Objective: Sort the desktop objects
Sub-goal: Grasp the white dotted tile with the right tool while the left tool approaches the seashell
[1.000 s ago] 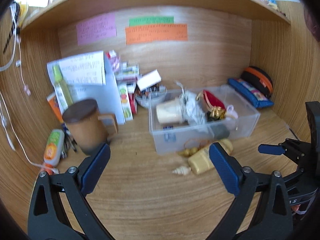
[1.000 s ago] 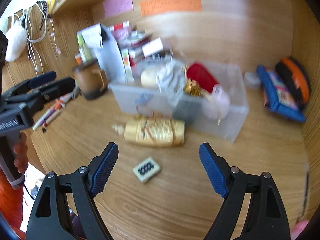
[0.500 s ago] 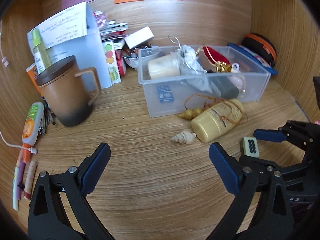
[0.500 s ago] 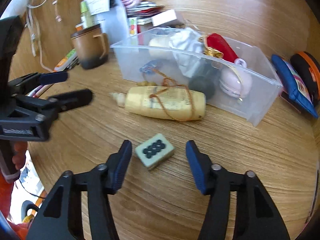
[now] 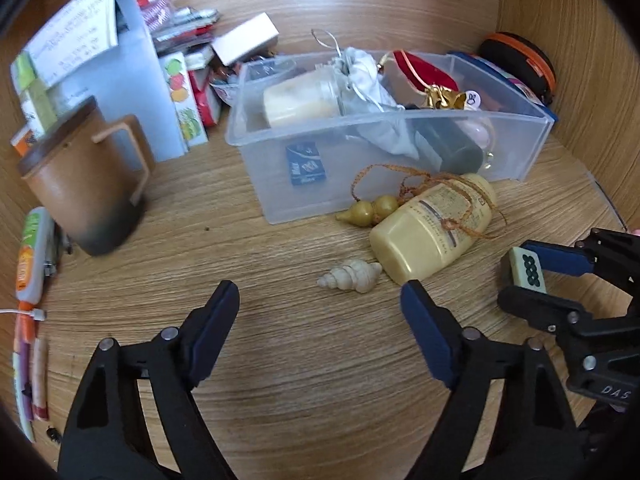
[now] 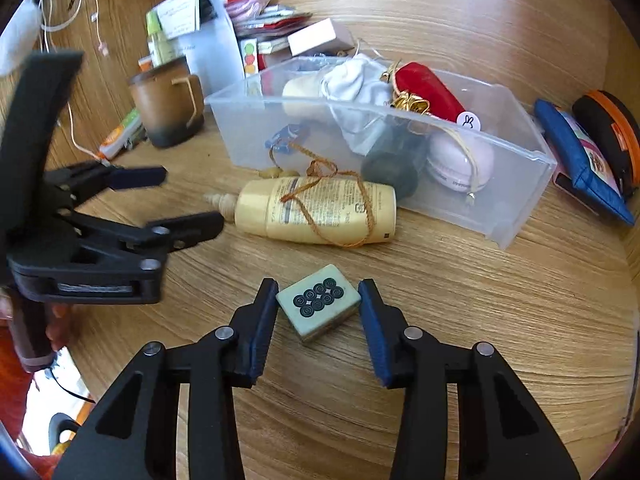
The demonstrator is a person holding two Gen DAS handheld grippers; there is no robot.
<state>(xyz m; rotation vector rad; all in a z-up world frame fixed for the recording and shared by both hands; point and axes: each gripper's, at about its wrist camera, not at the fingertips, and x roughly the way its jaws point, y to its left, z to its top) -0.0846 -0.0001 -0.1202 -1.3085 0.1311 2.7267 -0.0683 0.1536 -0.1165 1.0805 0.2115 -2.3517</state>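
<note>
We see a clear bin (image 6: 524, 184) crammed with oddments, a yellow bottle (image 6: 320, 212) lying against its front and a shell (image 5: 352, 276) beside that. Our right gripper (image 6: 319, 312) tilts down over the mahjong tile (image 6: 318, 304) on the desk, jaws closing, pads flanking it. Our left gripper (image 5: 320, 320) is closing on nothing, just short of the shell.
</note>
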